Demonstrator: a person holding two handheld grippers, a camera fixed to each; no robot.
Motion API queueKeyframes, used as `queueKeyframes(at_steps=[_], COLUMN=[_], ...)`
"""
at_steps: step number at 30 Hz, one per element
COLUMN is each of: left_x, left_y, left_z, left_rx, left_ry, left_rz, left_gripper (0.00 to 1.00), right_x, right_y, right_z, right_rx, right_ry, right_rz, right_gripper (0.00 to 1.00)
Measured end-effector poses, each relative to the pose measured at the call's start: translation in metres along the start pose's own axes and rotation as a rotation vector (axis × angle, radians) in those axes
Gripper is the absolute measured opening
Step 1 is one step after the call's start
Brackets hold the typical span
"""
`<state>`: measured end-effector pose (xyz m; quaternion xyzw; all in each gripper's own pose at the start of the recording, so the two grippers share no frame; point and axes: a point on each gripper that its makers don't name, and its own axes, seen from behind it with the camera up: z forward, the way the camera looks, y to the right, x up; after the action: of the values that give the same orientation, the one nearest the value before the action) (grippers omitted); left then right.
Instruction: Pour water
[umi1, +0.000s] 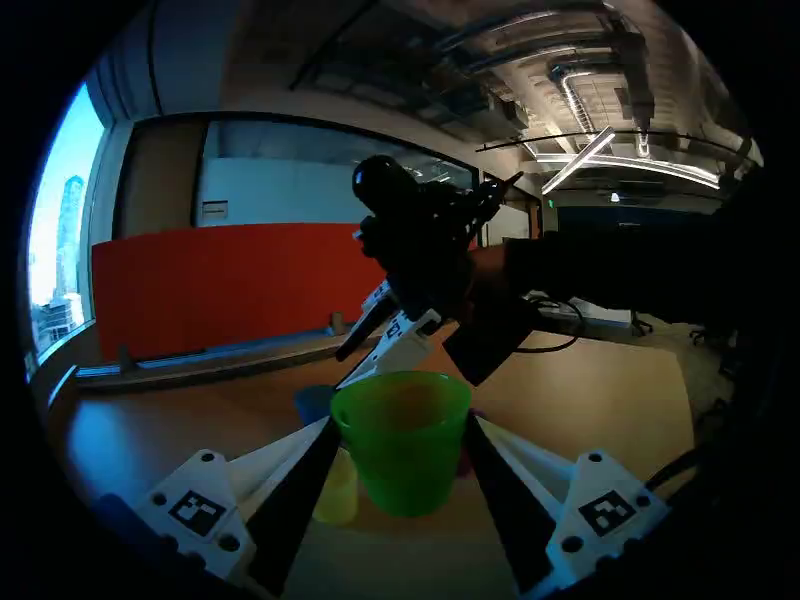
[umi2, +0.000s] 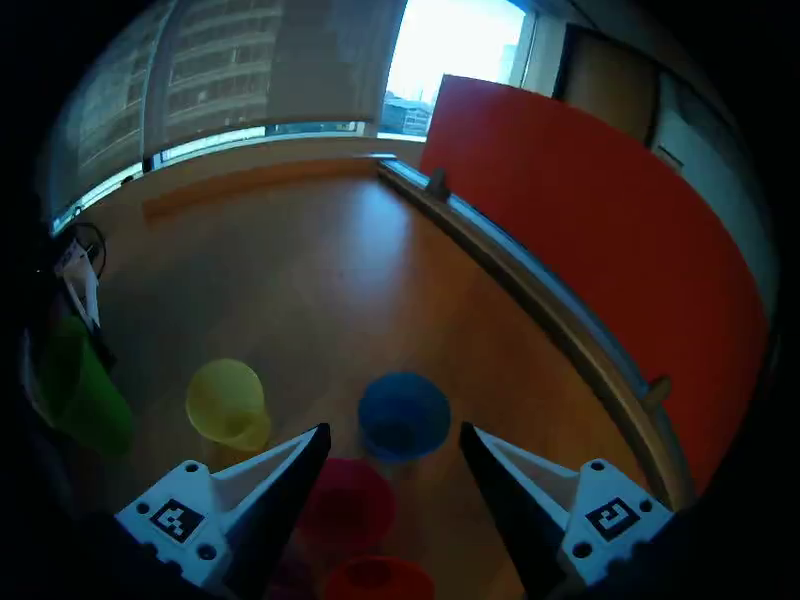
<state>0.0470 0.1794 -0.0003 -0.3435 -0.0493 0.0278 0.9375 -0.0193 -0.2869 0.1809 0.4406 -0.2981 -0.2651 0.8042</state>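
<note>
Cool blue daylight enters through a window left of the red panel in the left gripper view, and ceiling strip lights glow above and right of the panel. The room is dim, and shapes right of the panel sink into black silhouette. The green cup below the panel looks lit through. In the right gripper view the window left of the red panel is blown out white, and the table carries a soft sheen. In the 2 views, straight lines bow near the edges.
</note>
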Motion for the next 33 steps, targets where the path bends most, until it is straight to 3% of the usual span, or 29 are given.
queueKeyframes(at_steps=[11, 33], left_x=[-0.006, -0.013], left_y=[-0.001, -0.002], left_z=[0.002, 0.004], left_rx=[-0.008, -0.014], left_ry=[-0.001, -0.004], left_rz=[-0.008, -0.016], left_gripper=[0.86, 0.86], right_x=[-0.011, -0.022], right_y=[0.009, 0.011], right_z=[0.024, 0.048], right_rx=[0.006, 0.023], right_ry=[-0.112, -0.189], right_rz=[0.003, 0.029], right_gripper=[1.00, 1.00])
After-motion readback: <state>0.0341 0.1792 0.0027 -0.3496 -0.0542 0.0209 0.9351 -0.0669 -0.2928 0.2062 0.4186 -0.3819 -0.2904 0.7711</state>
